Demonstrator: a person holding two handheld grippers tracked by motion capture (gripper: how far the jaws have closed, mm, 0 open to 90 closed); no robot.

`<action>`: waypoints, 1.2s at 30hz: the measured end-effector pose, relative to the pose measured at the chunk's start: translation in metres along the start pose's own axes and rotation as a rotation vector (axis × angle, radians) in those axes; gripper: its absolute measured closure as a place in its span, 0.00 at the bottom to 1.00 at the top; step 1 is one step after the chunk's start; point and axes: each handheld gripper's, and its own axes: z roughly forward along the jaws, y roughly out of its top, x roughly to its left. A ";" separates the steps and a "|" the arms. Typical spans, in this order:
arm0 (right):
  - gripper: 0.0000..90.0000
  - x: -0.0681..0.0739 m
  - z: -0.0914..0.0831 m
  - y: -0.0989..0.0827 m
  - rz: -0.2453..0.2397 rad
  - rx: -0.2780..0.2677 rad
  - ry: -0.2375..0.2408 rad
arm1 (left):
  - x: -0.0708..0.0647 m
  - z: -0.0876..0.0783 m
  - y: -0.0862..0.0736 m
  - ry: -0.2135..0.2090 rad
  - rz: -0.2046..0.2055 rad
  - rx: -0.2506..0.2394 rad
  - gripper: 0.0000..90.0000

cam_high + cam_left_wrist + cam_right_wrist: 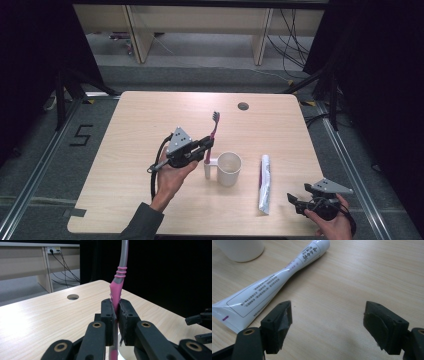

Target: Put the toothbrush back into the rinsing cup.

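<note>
Light wood-grain table, rounded corners, round cable hole near far edge. Grey carpet floor all round, metal rails along both sides, a "5" marked on the floor at left. Beyond the table, pale wooden desks with cables hanging underneath; black curtains left and right. In left gripper view, wall socket on a far desk with cords trailing down. Left gripper pinching a pink toothbrush low on its handle, pads pressed tight on it, brush upright, bristles up, just left of the white mug, above the table. Toothpaste tube flat on the table right of the mug, apart from it. Right gripper near the front right corner, jaws spread wide, nothing between, low over bare wood beside the tube's crimped end.
</note>
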 end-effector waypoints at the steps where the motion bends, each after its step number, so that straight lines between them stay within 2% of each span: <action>1: 0.27 0.000 0.001 0.000 -0.002 -0.012 0.005 | 0.000 0.001 -0.001 -0.002 0.001 0.000 0.92; 3: 0.27 0.000 0.000 0.000 0.004 0.001 0.009 | 0.001 0.002 -0.002 -0.003 0.002 0.001 0.92; 21: 0.27 0.000 0.000 0.000 0.000 -0.001 0.006 | 0.007 0.004 -0.019 0.004 -0.011 0.038 0.92; 23: 0.27 0.001 0.000 0.000 0.002 0.001 0.008 | 0.007 0.004 -0.021 -0.008 -0.009 0.032 0.91; 26: 0.27 0.001 0.001 -0.001 0.000 -0.007 0.008 | 0.007 0.002 -0.025 0.005 -0.007 0.054 0.91; 32: 0.27 0.000 0.002 -0.001 -0.011 -0.006 0.009 | 0.007 0.000 -0.030 0.005 0.000 0.070 0.91; 36: 0.27 0.000 0.001 -0.001 0.001 0.001 0.022 | 0.006 0.000 -0.035 0.002 0.009 0.090 0.91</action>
